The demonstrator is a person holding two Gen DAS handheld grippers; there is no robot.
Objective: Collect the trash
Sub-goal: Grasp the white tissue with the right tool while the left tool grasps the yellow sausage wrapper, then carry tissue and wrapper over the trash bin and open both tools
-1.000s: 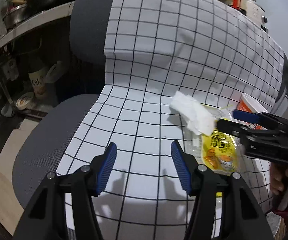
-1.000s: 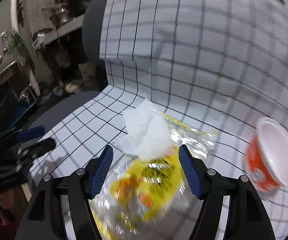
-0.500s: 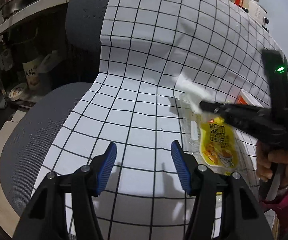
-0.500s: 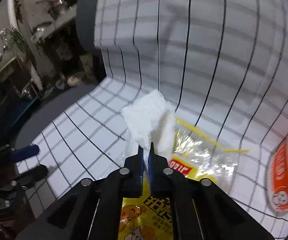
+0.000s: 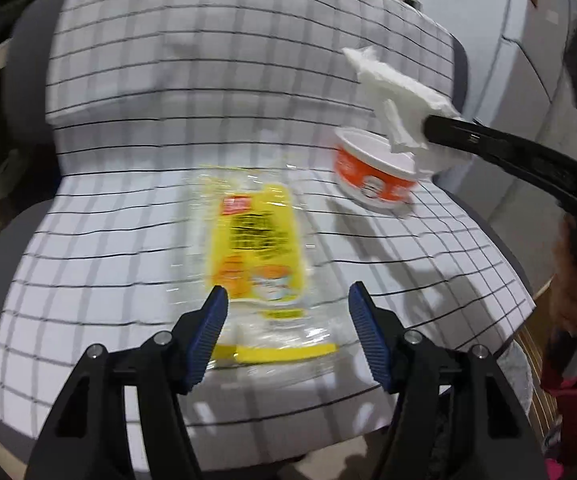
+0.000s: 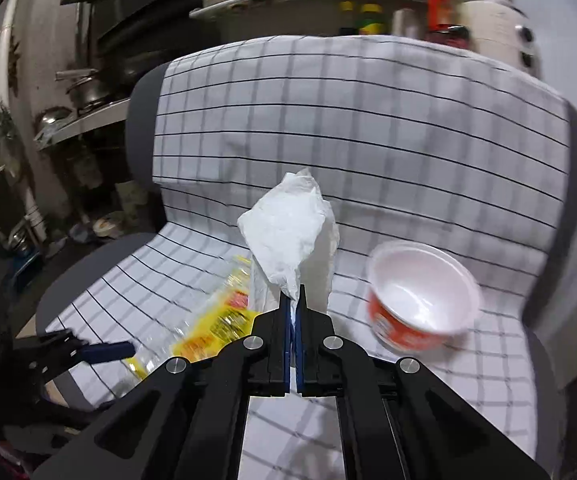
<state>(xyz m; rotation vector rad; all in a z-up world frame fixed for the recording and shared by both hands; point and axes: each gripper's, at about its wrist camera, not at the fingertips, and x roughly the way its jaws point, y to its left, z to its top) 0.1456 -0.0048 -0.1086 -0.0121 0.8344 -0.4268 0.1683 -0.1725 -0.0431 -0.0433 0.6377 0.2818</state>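
My right gripper is shut on a crumpled white tissue, held up above the seat; in the left wrist view the same tissue hangs from the right gripper's black fingers. A yellow and clear snack wrapper lies flat on the checked cloth. My left gripper hovers over the wrapper's near end, its jaws opening with nothing pressed between them. An orange and white paper cup lies tilted on the cloth to the wrapper's right; the right wrist view shows its white inside.
The checked cloth covers a grey chair seat and backrest. Kitchen shelves with pots stand at the left, bottles and jars behind the backrest. A person's hand holds the right gripper at the right edge.
My right gripper closed on the tissue and lifted it off the wrapper, up and to the right. My left gripper swung right, over the wrapper, and its jaws spread a little.
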